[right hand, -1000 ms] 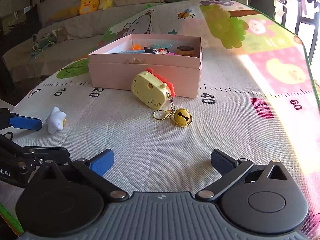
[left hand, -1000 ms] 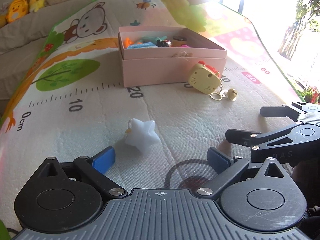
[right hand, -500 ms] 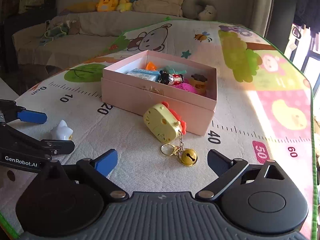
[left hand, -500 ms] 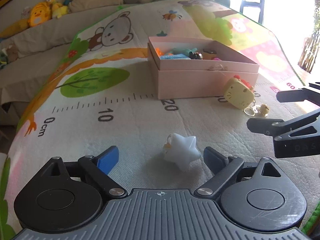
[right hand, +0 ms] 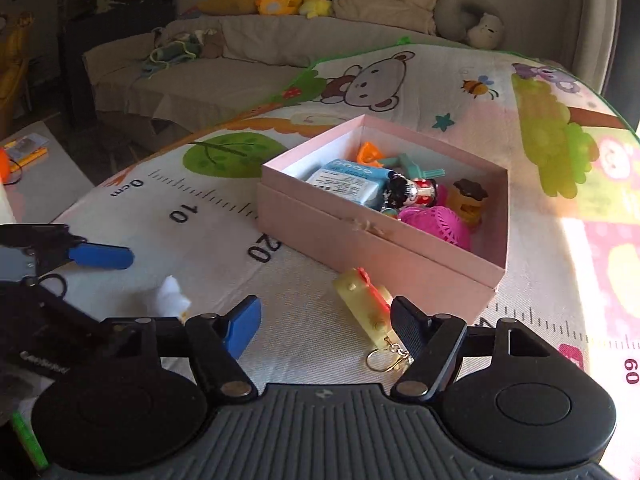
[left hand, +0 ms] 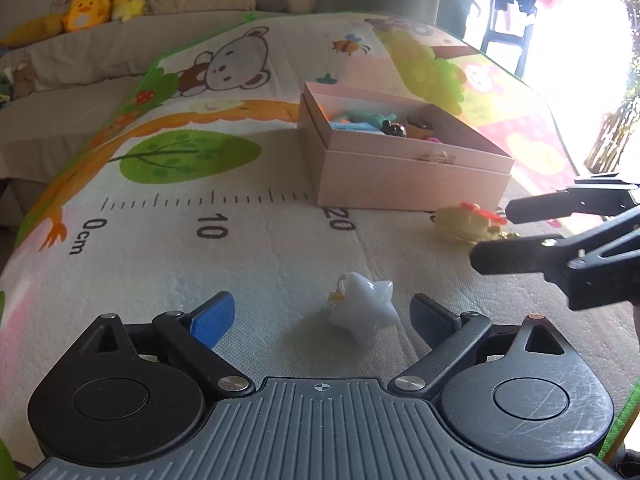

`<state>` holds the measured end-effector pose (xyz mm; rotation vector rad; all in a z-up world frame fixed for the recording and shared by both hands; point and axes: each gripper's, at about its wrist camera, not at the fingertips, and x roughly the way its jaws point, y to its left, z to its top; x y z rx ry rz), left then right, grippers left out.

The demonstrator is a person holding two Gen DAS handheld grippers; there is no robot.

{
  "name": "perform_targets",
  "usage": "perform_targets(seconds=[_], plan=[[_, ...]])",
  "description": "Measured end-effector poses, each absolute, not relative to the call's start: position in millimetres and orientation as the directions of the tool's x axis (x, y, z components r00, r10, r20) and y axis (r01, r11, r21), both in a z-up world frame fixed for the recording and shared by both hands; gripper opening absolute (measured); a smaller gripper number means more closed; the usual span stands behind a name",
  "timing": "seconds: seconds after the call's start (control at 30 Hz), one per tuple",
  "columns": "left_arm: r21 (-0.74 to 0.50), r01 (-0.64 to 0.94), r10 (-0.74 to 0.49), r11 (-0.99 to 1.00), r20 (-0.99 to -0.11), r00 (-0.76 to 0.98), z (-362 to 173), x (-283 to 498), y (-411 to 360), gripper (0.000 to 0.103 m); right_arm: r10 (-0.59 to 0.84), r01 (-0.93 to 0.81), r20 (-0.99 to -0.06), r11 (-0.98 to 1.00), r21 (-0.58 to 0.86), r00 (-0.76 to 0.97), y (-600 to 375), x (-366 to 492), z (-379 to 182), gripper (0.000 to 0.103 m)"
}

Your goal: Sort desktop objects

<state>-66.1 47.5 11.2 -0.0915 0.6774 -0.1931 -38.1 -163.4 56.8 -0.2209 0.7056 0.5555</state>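
A white star toy (left hand: pixel 364 309) lies on the play mat between the open fingers of my left gripper (left hand: pixel 322 316), nearer the right finger. It also shows in the right wrist view (right hand: pixel 172 294). A yellow cat-shaped keychain (right hand: pixel 366 306) with a gold ring lies in front of the pink box (right hand: pixel 372 240), between the open fingers of my right gripper (right hand: pixel 326 322), close to the right finger. The keychain shows in the left wrist view (left hand: pixel 464 224), with the right gripper (left hand: pixel 494 236) around it. The box holds several small toys.
The play mat (left hand: pixel 248 232) with a printed ruler covers the surface. A sofa (right hand: pixel 248 60) with plush toys stands behind it. The mat's green edge (left hand: pixel 630 404) runs close on the right in the left wrist view.
Both grippers have moved forward. The star now lies between the left fingers, and the keychain between the right fingers. Both stay open.
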Motion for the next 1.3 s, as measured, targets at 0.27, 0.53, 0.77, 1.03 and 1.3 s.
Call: perform_targets(seconds=[0.27,0.53,0.77,1.03,1.3], plan=[[-0.140,0.149,-0.204,0.979,-0.619,0.758,11,-65,46,0.100,0.308,-0.444,-0.636,0.894,-0.062,0.708,-170,-54,55,0.075],[-0.138,0.143,-0.198,0.980,-0.622,0.758,11,-64,47,0.100,0.308,-0.450,-0.680,0.892,-0.036,0.666,-157,-12,21,0.075],[-0.047,0.176,-0.165,0.983,-0.635,0.755,14,-66,32,0.100,0.302,-0.425,-0.676,0.905,-0.019,0.672,-167,-25,34,0.059],[0.016,0.247,-0.174,0.969,-0.669,0.722,15,-61,6,0.080,0.290,-0.364,-0.634,0.931,0.014,0.717,-207,-68,67,0.058],[0.059,0.267,-0.159,0.962,-0.675,0.720,18,-62,-4,0.059,0.272,-0.347,-0.618,0.938,-0.001,0.738,-219,-94,75,0.058]])
